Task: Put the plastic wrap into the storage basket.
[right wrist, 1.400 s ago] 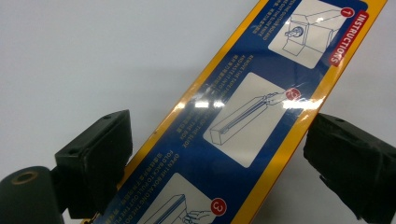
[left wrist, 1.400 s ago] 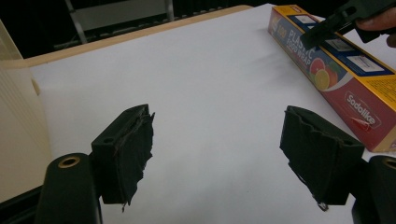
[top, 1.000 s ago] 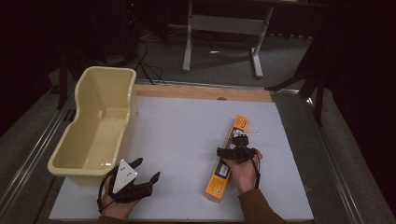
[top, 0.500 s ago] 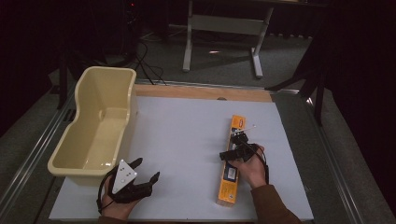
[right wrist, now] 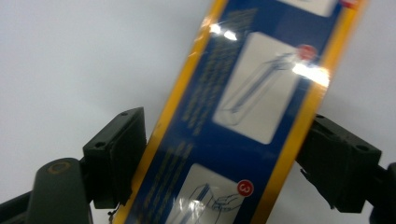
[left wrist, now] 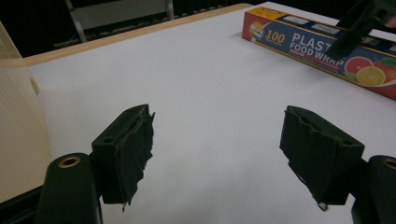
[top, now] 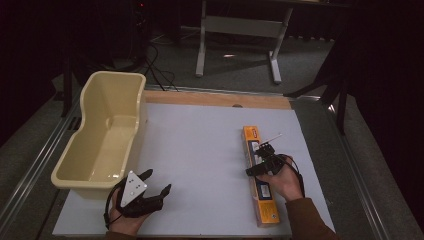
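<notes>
Swinging round on the table is the big change: the plastic wrap box [top: 265, 205], which lay slantwise a second ago, now runs nearly straight from near to far on the right side of the white sheet [top: 200, 150]. The right gripper [top: 257, 159] sits over the box's middle and has shifted with it. Its jaws have just been closing, with the box between them. In the right gripper view the pads meet both long yellow edges of the box [right wrist: 243, 116], so I read this as a pinch taking hold. That suggests the box has been squared up and a lift is next, likely toward the cream tub [top: 107, 95] standing empty at the left. The left gripper [top: 158, 180] has kept its place at the near left, just beside the tub's near end, with its jaws spread wide and nothing between them.

The white sheet is smooth and bare apart from these things, with a wooden strip [top: 215, 98] showing along its far edge. Beyond the table the room is dark: grey floor, a metal stand [top: 240, 25] at the far side, and cables [top: 155, 65] trailing at far left.
</notes>
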Available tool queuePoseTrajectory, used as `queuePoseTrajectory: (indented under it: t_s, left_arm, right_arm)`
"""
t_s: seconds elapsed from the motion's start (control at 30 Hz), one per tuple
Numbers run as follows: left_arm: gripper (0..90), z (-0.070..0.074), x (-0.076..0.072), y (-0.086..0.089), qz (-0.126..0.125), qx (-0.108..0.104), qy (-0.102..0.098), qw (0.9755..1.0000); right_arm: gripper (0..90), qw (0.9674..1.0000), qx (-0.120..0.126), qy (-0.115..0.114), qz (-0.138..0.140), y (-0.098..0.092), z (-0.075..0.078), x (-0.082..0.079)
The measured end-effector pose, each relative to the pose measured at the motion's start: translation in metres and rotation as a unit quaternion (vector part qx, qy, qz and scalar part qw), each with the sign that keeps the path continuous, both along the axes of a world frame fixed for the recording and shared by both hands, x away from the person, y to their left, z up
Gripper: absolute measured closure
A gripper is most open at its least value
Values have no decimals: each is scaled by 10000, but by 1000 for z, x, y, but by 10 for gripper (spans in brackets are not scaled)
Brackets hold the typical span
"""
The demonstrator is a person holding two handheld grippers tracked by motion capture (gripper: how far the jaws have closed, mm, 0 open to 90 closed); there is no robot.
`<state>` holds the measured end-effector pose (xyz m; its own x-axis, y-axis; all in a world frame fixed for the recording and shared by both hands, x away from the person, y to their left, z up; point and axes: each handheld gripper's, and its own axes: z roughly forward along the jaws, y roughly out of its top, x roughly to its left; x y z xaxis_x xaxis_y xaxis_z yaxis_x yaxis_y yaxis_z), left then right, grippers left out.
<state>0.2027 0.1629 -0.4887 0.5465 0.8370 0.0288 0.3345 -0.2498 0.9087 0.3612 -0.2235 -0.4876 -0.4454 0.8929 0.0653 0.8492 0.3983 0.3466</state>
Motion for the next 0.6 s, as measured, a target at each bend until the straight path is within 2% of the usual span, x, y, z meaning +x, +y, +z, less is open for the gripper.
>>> queuePoseTrajectory:
  t_s: [0.03,0.07,0.13,0.23,0.37,0.43,0.6]
  left_arm:
    - [253,0,0,0,-14,11,4,10000]
    - [253,0,0,0,-16,22,3,10000]
    - [253,0,0,0,-13,7,3,10000]
    - [253,0,0,0,-6,-6,4,10000]
    - [253,0,0,0,-16,1,1,10000]
    - [253,0,0,0,-20,-3,7,10000]
    - [253,0,0,0,-18,-9,8,10000]
  right_arm:
    - [166,9997,41,95,-239,2,-2,0]
    - [166,9997,41,95,-239,2,-2,0]
    - [209,9989,115,251,-386,4,-4,1]
    - [283,9971,-65,371,-658,7,-5,2]
    - [322,9920,-160,628,-1083,12,-3,5]
    - [338,9886,-309,770,-1253,15,-2,8]
    - [364,9821,-569,1060,-1446,22,-1,15]
